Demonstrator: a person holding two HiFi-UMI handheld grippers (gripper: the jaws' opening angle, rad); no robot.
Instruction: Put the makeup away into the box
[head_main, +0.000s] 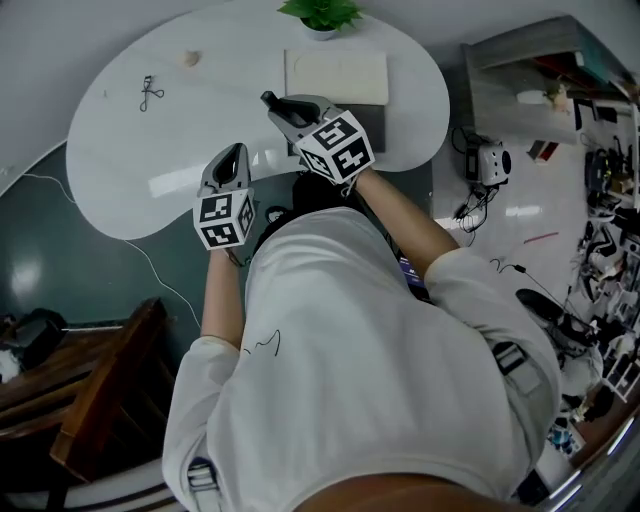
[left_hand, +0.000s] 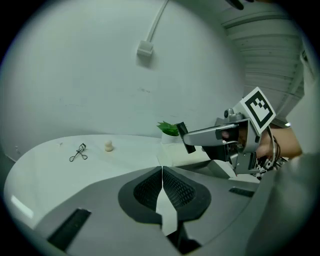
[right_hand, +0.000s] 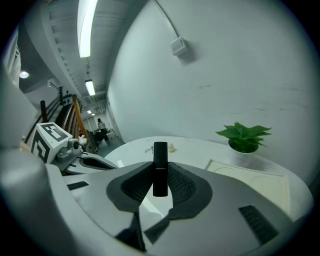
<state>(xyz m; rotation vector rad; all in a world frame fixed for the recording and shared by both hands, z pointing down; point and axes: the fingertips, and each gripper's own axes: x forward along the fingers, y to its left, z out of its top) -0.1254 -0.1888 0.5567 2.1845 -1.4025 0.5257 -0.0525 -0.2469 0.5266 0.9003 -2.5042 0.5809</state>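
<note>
A black lipstick tube stands upright between the pads of my right gripper, which is shut on it. In the head view that right gripper hovers over the white table, just in front of the flat cream box. My left gripper is shut with nothing between its pads; it hangs over the table's near edge, left of the right one. An eyelash curler and a small beige sponge lie on the far left of the table.
A potted green plant stands behind the box at the table's far edge. A wooden chair is at the lower left. Cables and equipment crowd the floor on the right. A wall rises behind the table.
</note>
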